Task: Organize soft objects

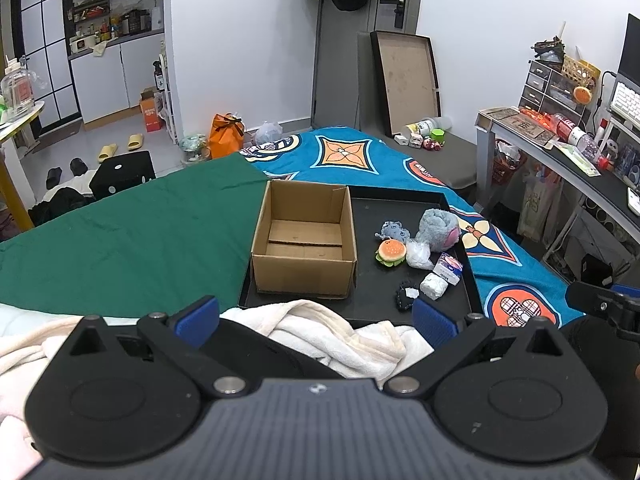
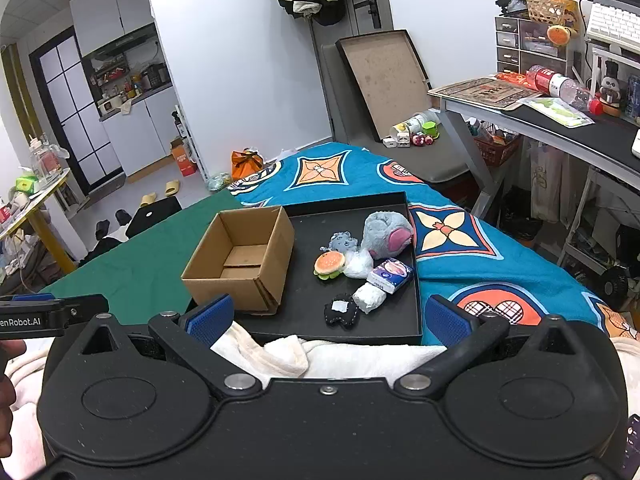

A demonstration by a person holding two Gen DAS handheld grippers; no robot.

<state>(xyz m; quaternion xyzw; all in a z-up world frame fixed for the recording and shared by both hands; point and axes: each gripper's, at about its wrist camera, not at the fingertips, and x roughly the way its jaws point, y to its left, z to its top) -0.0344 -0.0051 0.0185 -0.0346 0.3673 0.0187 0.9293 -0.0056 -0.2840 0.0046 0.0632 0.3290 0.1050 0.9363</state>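
On the black shallow tray (image 2: 416, 280), an empty brown cardboard box (image 2: 244, 264) sits left; the soft toys, among them a grey plush (image 2: 384, 232) and a burger-shaped toy (image 2: 329, 263), cluster right, just beyond the right gripper (image 2: 328, 320). Both it and the left gripper (image 1: 316, 316) are spread wide, holding nothing. The right seems nearer.

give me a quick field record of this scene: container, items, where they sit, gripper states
container: brown cardboard box, open top, nothing visible inside
surface: shallow black tray holding box and items
items: grey plush toy, small blue-grey plush, burger-shaped toy, white plastic bag, tissue pack, white wrapped bundle, black plush
item position: right of box
left gripper: open
right gripper: open
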